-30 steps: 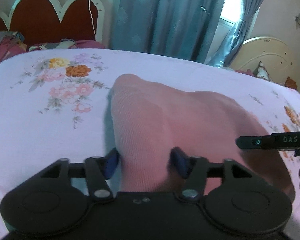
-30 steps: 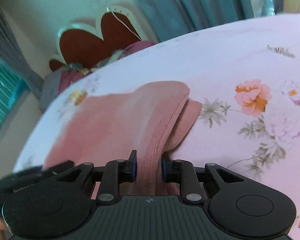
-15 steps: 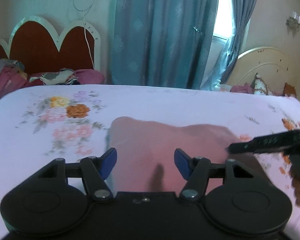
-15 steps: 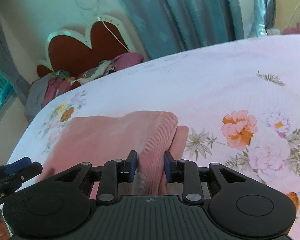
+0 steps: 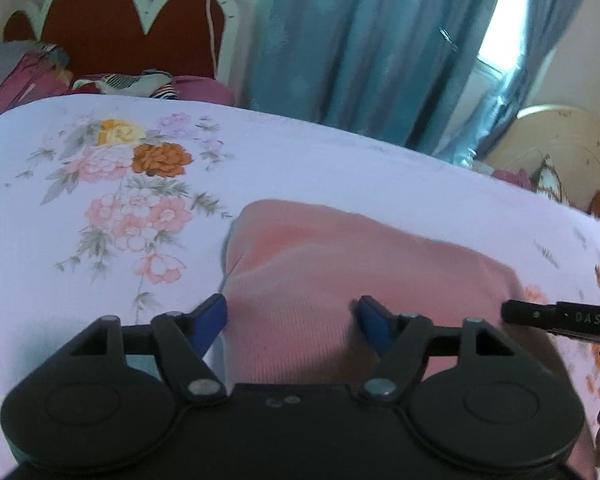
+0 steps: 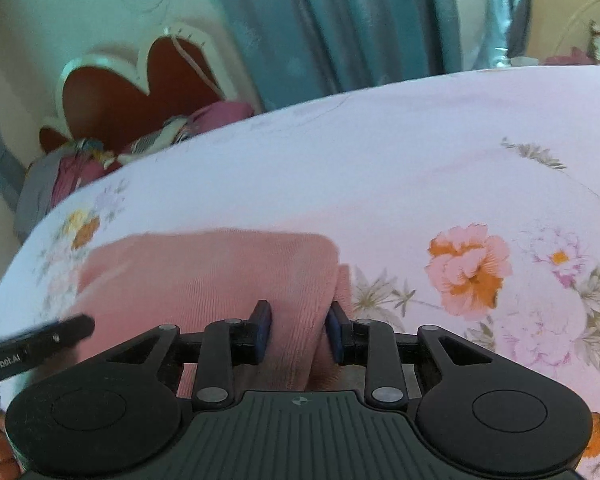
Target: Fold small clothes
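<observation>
A folded pink knit garment (image 5: 340, 264) lies flat on the floral bedsheet (image 5: 300, 160); it also shows in the right wrist view (image 6: 220, 272). My left gripper (image 5: 292, 314) is open, its blue pads wide apart over the garment's near left edge. My right gripper (image 6: 298, 330) is open, its pads apart with the garment's right folded edge between them. The right gripper's finger (image 5: 560, 316) shows at the right of the left wrist view, and the left gripper's finger (image 6: 36, 340) at the left of the right wrist view.
A red scalloped headboard (image 5: 112, 28) with piled clothes (image 5: 24, 76) stands at the bed's far left. Blue curtains (image 5: 360, 48) hang behind the bed. A cream chair back (image 5: 560, 148) stands at the far right. The bedsheet (image 6: 420, 184) spreads around the garment.
The right gripper's pads have spread wider apart around the garment's edge. Both grippers rose and then came back down close to the garment. The garment lies flat.
</observation>
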`<control>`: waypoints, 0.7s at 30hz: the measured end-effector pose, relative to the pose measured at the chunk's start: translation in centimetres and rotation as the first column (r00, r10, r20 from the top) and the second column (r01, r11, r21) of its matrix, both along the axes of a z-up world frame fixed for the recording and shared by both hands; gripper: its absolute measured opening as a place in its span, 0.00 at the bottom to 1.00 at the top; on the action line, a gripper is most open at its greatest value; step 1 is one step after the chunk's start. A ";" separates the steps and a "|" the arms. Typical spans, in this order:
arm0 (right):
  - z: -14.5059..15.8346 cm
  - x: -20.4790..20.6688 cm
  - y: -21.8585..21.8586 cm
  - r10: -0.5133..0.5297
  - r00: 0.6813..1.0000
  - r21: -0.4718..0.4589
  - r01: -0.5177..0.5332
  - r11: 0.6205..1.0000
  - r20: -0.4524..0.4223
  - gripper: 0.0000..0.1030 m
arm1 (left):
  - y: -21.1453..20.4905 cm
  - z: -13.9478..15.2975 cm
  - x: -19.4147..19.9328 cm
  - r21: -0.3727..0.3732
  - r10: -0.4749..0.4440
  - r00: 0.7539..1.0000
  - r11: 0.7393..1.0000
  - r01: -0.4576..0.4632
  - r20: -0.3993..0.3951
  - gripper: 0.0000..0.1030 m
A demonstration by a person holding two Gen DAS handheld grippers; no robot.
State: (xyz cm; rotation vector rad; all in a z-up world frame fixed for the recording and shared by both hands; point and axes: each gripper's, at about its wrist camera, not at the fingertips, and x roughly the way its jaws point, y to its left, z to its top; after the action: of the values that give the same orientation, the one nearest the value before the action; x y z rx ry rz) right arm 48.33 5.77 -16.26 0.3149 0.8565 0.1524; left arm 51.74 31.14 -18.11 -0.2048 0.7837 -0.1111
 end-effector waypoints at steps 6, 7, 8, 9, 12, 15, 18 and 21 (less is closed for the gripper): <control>3.7 -3.4 1.4 0.111 0.986 -0.061 -0.104 0.993 0.124 0.28 | -0.5 1.9 -3.5 0.055 -0.039 0.996 0.998 0.035 0.076 0.59; 3.9 -4.1 2.0 0.143 0.981 -0.086 -0.132 0.988 0.131 0.28 | -0.6 2.0 -4.2 0.068 -0.048 0.996 0.997 0.042 0.081 0.59; 4.1 -4.9 2.6 0.178 0.975 -0.106 -0.164 0.981 0.132 0.28 | -0.7 2.1 -5.0 0.080 -0.058 0.995 0.996 0.051 0.085 0.59; 4.1 -5.7 3.1 0.211 0.968 -0.117 -0.196 0.973 0.132 0.28 | -0.8 2.1 -5.9 0.091 -0.069 0.994 0.994 0.061 0.088 0.59; 3.2 -7.8 4.5 0.273 0.955 -0.173 -0.252 0.952 0.115 0.28 | -1.1 1.9 -8.2 0.113 -0.091 0.992 0.990 0.081 0.088 0.59; 0.8 -8.2 4.5 0.265 0.963 -0.231 -0.246 0.941 0.056 0.27 | -1.4 0.8 -8.7 0.130 -0.094 0.994 0.988 0.086 0.057 0.60; -1.0 -8.0 3.6 0.233 0.971 -0.229 -0.216 0.949 0.052 0.26 | -1.4 0.0 -8.0 0.112 -0.079 0.996 0.991 0.074 0.041 0.62; -0.9 -7.8 3.6 0.217 0.975 -0.209 -0.205 0.956 0.037 0.26 | -1.7 0.1 -8.1 0.140 -0.077 0.996 0.988 0.070 0.042 0.62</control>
State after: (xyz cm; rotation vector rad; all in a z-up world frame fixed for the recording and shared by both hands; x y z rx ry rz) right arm 40.58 9.38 -17.11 0.0248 0.8374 0.2691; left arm 43.63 29.40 -17.98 -0.0414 0.7485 -0.1302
